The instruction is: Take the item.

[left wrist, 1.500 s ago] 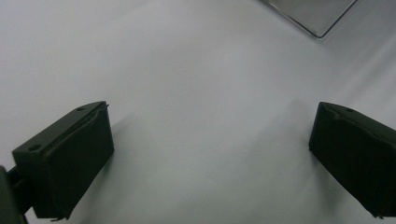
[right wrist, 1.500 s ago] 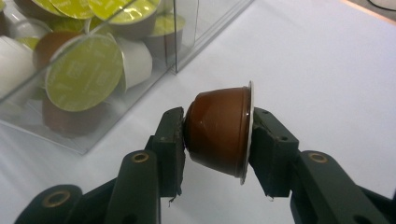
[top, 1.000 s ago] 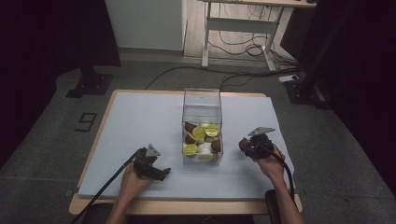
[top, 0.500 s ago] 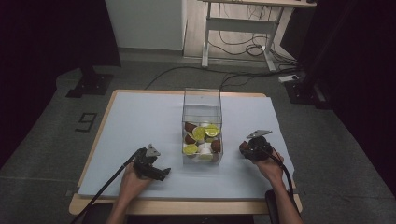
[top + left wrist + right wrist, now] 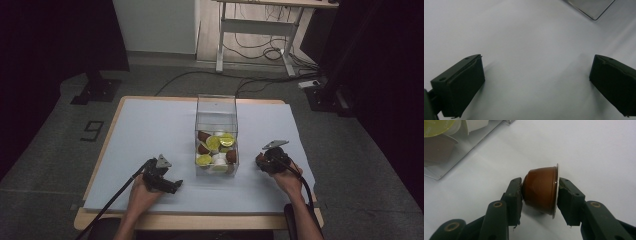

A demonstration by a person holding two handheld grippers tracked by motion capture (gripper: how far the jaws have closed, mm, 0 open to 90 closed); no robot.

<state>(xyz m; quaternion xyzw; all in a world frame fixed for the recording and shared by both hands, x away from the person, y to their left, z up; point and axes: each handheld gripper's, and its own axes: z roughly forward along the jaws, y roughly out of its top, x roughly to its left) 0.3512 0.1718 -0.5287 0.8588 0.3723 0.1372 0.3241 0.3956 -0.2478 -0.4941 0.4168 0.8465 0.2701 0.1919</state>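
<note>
The brown coffee capsule (image 5: 541,192) has barely shifted since a second ago. It lies on its side, axis level, clamped between the right gripper's (image 5: 270,161) jaws near the desk's (image 5: 150,125) right edge, beside the clear box (image 5: 216,112). The left gripper's (image 5: 161,176) jaws stand apart, empty.

high view looks down from above the table (image 5: 150,125); both gripper views sit close over its surface

lab | black curtains (image 5: 55,45) | floor cables (image 5: 260,50) | numbered marker (image 5: 92,131)
</note>
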